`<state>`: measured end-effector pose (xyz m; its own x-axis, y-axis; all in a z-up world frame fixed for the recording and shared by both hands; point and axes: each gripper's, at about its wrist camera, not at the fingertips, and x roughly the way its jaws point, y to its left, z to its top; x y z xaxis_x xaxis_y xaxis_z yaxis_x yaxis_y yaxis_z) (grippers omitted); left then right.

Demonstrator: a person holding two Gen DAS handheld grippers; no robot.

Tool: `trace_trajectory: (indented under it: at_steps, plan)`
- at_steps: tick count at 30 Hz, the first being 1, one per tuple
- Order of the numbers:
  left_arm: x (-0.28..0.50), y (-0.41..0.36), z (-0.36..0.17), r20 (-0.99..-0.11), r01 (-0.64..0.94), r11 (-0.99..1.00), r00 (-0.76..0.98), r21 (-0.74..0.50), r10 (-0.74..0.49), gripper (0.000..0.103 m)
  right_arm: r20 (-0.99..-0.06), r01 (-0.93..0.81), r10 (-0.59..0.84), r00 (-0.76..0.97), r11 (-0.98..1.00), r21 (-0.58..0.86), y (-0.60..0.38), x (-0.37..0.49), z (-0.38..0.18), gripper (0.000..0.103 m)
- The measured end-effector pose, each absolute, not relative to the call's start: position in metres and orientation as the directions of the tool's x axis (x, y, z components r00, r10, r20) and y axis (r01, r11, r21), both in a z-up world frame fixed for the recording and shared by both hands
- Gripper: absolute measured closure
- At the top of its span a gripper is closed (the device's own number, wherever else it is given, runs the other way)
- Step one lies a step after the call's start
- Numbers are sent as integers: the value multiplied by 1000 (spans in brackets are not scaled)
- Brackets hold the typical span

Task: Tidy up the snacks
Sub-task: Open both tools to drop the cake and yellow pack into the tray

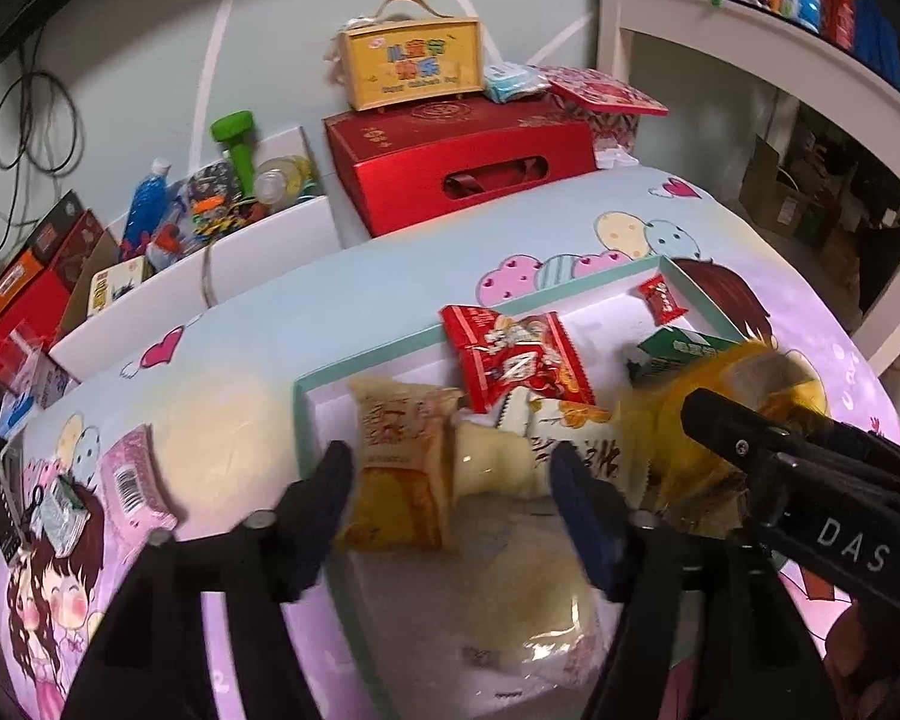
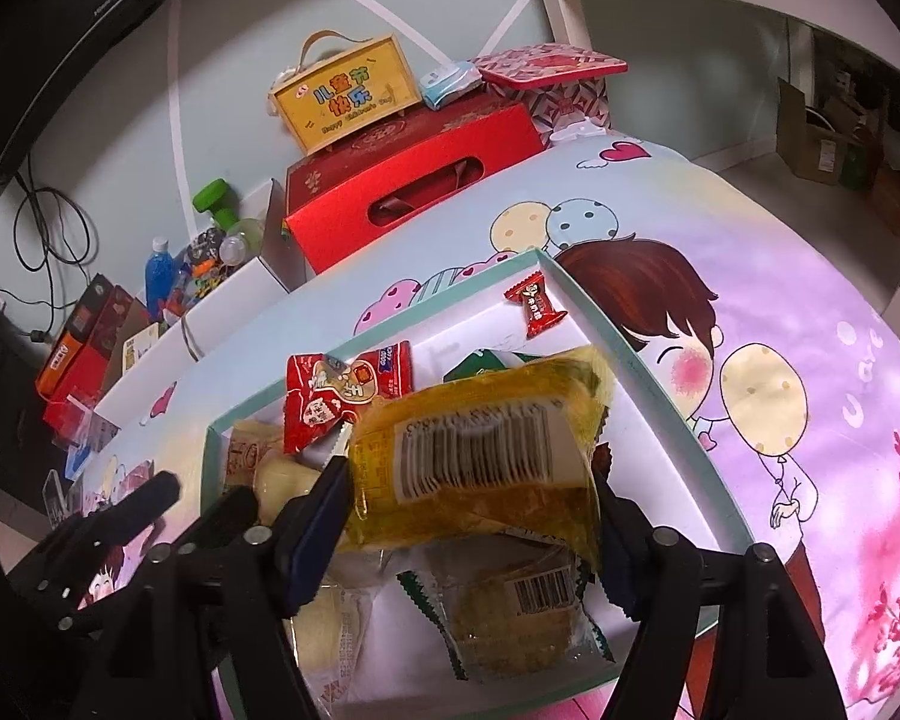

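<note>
A shallow white tray with a teal rim (image 1: 306, 387) (image 2: 648, 369) lies on the cartoon-print tabletop and holds several wrapped snacks. My right gripper (image 2: 471, 501) is shut on a yellow snack packet (image 2: 480, 456) with a barcode label and holds it above the tray; the packet also shows in the left wrist view (image 1: 690, 420). My left gripper (image 1: 453, 480) is open and empty over the near left part of the tray, around a yellow cake packet (image 1: 402, 468) and a pale packet (image 1: 492, 462). A red packet (image 1: 516, 360) and a small red candy (image 2: 537, 303) lie further in.
A red gift box (image 1: 462, 168) with a yellow carry case (image 1: 411, 60) on it stands at the back. A white box of clutter (image 1: 228, 210) is at the back left. A pink hair clip (image 1: 135, 480) lies left of the tray. A white shelf (image 1: 750, 30) is at the right.
</note>
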<state>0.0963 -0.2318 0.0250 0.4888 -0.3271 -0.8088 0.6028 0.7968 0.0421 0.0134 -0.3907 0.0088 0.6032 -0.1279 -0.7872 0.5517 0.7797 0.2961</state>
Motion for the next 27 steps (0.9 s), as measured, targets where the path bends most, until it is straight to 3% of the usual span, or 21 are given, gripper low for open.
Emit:
trace_trajectory:
  at_steps: [8,27]
  plan:
    - [106,-198,26,-804,509,859,531,48,-269,14,-783,539,-137,606,795,278,-385,15,8,0]
    - [111,-119,17,-805,307,952,567,6,-177,4,-701,505,-189,688,818,276,-371,13,30,0]
